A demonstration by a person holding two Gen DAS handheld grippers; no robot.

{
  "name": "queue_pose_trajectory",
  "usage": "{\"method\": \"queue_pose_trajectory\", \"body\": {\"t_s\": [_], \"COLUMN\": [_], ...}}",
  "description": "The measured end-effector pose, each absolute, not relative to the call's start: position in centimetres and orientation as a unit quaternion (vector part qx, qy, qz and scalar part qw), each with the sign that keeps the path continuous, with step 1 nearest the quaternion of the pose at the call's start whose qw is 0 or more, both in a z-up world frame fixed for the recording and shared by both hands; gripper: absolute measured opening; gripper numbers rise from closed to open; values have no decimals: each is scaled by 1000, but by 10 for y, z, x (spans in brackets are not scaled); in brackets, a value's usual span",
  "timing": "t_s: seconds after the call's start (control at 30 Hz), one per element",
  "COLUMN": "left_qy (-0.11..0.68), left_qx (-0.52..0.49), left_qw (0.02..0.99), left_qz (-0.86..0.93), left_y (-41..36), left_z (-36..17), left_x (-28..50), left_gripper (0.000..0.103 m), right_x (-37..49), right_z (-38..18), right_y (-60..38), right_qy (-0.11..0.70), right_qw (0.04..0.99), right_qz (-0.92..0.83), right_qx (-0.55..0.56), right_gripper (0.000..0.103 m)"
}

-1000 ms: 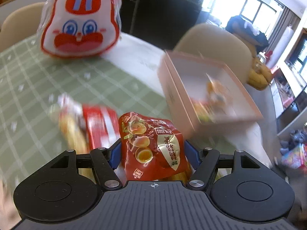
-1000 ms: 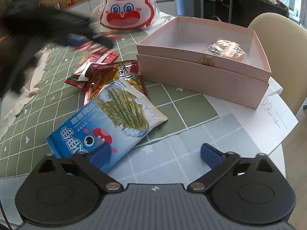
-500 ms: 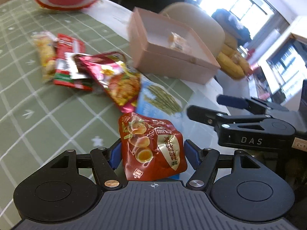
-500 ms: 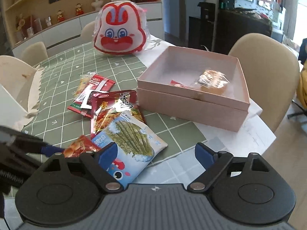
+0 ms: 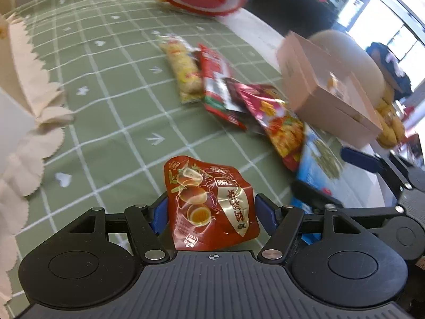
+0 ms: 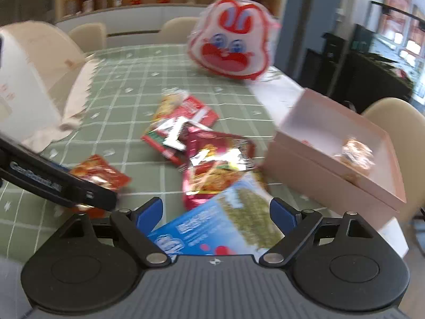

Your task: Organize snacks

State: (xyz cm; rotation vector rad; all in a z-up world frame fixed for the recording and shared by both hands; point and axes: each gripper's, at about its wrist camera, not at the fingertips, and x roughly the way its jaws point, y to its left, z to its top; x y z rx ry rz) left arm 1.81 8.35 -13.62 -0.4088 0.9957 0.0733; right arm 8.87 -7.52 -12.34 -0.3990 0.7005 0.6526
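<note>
My left gripper is shut on a red egg snack packet, held low over the green checked tablecloth; the packet also shows in the right wrist view. My right gripper is open, its blue pads on either side of a blue seaweed snack bag. The pink box stands to the right with a wrapped pastry inside. A red noodle bag, a red packet and a yellow snack lie in the middle.
A big rabbit-face bag stands at the far side of the table. A white appliance and beige cloth lie at the left. Beige chairs surround the table. The left gripper's body crosses the right wrist view.
My left gripper has swung left and down toward the cloth, still holding the egg packet. My right gripper has moved forward over the blue seaweed bag, which now lies between its fingers.
</note>
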Motion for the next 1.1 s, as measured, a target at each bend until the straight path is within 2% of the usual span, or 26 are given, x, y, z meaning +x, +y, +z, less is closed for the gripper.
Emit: {"method": "queue_pose_trajectory", "body": {"t_s": [0.17, 0.43, 0.57, 0.73, 0.97, 1.1], "left_qy": [480, 471, 461, 464, 460, 461], "left_qx": [-158, -161, -172, -161, -159, -151], "left_qw": [863, 867, 871, 871, 874, 875], "left_qz": [11, 0, 2, 5, 14, 18], "left_y": [62, 62, 64, 60, 58, 55], "left_z": [-141, -143, -143, -143, -143, -143], "left_x": [22, 19, 14, 15, 15, 15], "left_gripper": [74, 74, 74, 74, 74, 74], "right_x": [88, 102, 88, 64, 79, 95], "right_z": [-127, -133, -124, -133, -136, -119], "right_y": [-98, -165, -161, -126, -153, -178], "right_qy": [345, 409, 398, 378, 383, 407], "right_qw": [867, 870, 857, 826, 834, 844], "right_qz": [282, 213, 280, 343, 266, 266], "right_qx": [-225, -176, -167, -240, -294, -225], "right_gripper": [89, 89, 89, 88, 88, 88]}}
